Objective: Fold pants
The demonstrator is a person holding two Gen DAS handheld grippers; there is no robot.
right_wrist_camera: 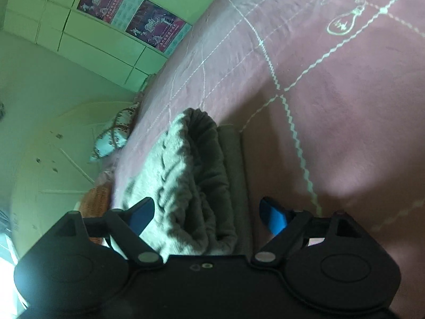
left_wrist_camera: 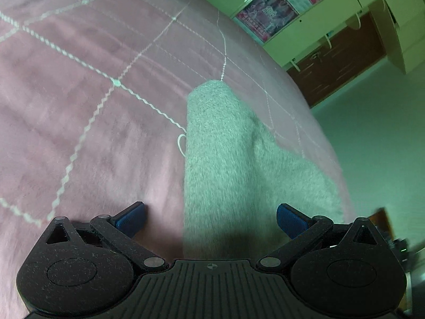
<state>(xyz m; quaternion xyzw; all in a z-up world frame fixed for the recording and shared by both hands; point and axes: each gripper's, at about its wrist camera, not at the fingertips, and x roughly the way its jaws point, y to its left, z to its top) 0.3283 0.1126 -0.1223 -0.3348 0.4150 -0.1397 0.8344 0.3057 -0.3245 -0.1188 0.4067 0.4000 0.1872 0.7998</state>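
Grey knit pants (left_wrist_camera: 225,159) lie on a pink bedspread (left_wrist_camera: 79,106) near the bed's edge, one leg stretching away from me. My left gripper (left_wrist_camera: 211,219) hovers open over the near end of that leg; its blue pads stand wide apart and do not press the cloth. In the right wrist view the pants (right_wrist_camera: 191,175) show as a bunched, layered fold with the elastic waistband on top. My right gripper (right_wrist_camera: 207,216) is open, and the fold lies between its blue fingers without being pinched.
The bed's edge curves close beside the pants in both views, with pale floor (left_wrist_camera: 377,138) beyond. Green cabinets with posters (right_wrist_camera: 132,18) line the wall. A patterned cushion (right_wrist_camera: 114,135) and an orange item (right_wrist_camera: 95,196) lie on the floor by the bed.
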